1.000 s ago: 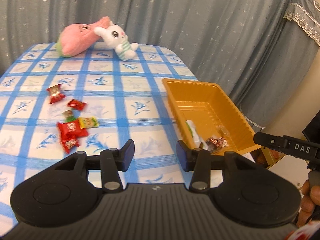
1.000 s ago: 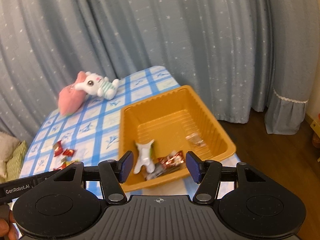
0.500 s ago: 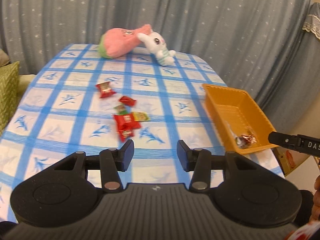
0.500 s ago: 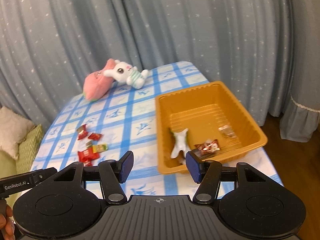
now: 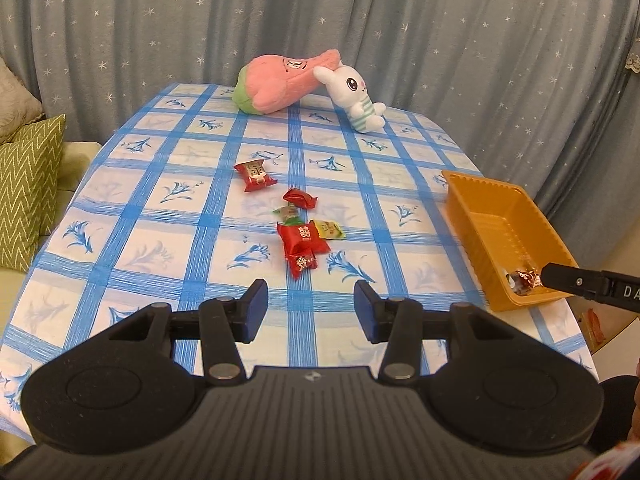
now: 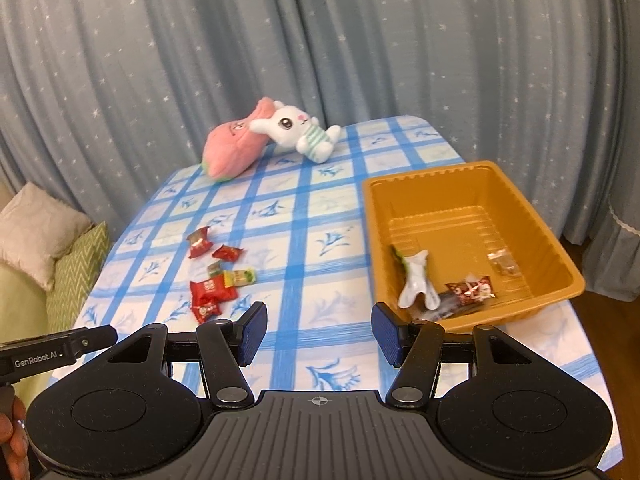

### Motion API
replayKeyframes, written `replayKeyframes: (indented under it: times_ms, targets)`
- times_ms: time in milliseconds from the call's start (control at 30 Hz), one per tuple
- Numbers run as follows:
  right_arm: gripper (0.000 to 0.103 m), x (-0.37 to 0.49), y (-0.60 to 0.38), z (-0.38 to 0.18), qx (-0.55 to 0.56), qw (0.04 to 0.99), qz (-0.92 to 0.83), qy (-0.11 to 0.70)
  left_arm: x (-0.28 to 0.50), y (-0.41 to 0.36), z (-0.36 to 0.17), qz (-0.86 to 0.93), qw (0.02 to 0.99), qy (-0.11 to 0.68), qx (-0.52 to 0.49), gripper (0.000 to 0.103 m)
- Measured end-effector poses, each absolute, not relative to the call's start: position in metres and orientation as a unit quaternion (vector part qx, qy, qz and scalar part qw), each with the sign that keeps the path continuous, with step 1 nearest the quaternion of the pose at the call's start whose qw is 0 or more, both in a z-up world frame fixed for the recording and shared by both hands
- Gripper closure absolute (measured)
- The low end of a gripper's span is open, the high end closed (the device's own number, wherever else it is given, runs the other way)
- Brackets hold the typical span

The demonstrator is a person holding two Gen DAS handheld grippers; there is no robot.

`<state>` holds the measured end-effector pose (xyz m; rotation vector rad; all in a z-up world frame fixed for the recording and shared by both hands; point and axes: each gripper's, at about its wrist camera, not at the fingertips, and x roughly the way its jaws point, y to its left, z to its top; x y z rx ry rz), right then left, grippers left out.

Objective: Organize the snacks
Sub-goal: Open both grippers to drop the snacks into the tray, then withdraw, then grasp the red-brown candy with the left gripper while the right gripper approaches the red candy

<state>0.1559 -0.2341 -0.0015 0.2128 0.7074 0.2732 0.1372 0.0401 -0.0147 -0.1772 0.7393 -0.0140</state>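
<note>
While both tools (image 5: pixel 311 306) (image 6: pixel 318 334) gape empty: orange tray's (image 6: pixel 532 216) long axis toward the curtain (image 6: pixel 320 40).

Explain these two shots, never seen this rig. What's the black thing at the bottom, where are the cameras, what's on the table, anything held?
No robot arm here: a person holds a two-finger gripper in each hand, and each has a fisheye camera looking forward along its fingers. The black shape at the bottom is the gripper's own body.

One picture is from the left gripper, the other from the right gripper. Both stand open with nothing between the blue pads.

On the blue checked tablecloth lies a loose cluster of wrapped snacks, mostly red. To the right sits an orange tray already holding a few snacks, including a white packet. At the far end lie a white plush rabbit and a pink plush, touching.
</note>
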Motion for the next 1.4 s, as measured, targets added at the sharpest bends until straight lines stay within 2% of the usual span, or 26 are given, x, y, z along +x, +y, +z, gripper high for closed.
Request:
replayKeyframes:
  times_ms: [933, 1233, 1400]
  targets:
    - [0.045, 0.223, -0.189, -0.06, 0.085, 0.903, 0.151, 0.394, 0.235, 0.04, -0.086, -0.102, 0.915, 0.389, 0.025, 0.061]
    - [0.045, 0.247, -0.175, -0.08, 0.084, 0.897, 0.155, 0.405, 0.27, 0.041, -0.112, -0.134, 0.909, 0.391, 0.058, 0.07]
    - [0.045, 0.256, -0.168, -0.09, 0.082, 0.894, 0.156, 0.412, 0.279, 0.04, -0.124, -0.156, 0.902, 0.396, 0.073, 0.071]
